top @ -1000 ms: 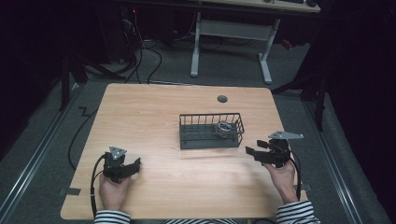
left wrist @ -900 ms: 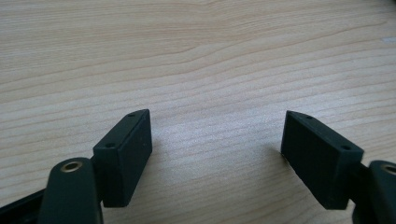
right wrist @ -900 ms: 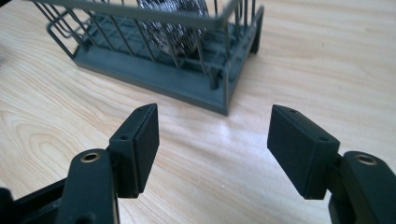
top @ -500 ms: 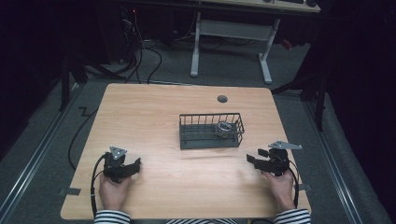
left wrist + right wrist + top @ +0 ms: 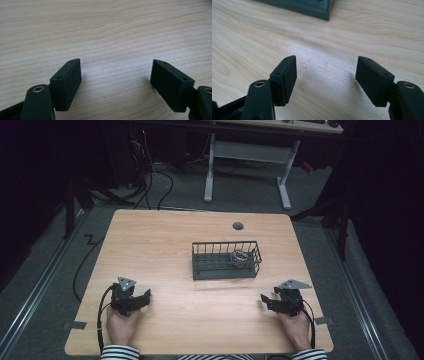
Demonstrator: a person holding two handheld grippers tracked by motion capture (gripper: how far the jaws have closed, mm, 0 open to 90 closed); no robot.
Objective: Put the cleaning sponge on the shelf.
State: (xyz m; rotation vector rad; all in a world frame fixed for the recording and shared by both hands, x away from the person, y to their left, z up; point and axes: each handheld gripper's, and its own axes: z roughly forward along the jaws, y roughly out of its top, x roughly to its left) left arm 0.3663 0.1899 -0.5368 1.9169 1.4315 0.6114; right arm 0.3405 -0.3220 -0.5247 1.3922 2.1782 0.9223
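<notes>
Right gripper drawn nearer, dark wire basket holding metallic tangle

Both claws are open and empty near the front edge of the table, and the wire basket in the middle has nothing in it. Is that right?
Not quite. The wire basket is not empty: the high view shows a small shiny metal object at its right end. The rest holds: the left claw and right claw are open and empty near the table's front edge.

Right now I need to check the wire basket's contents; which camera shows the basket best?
The high view: the whole wire basket sits mid-table with a small metal object inside. The right gripper view catches just a bottom corner of it. The left gripper view faces bare table.
</notes>
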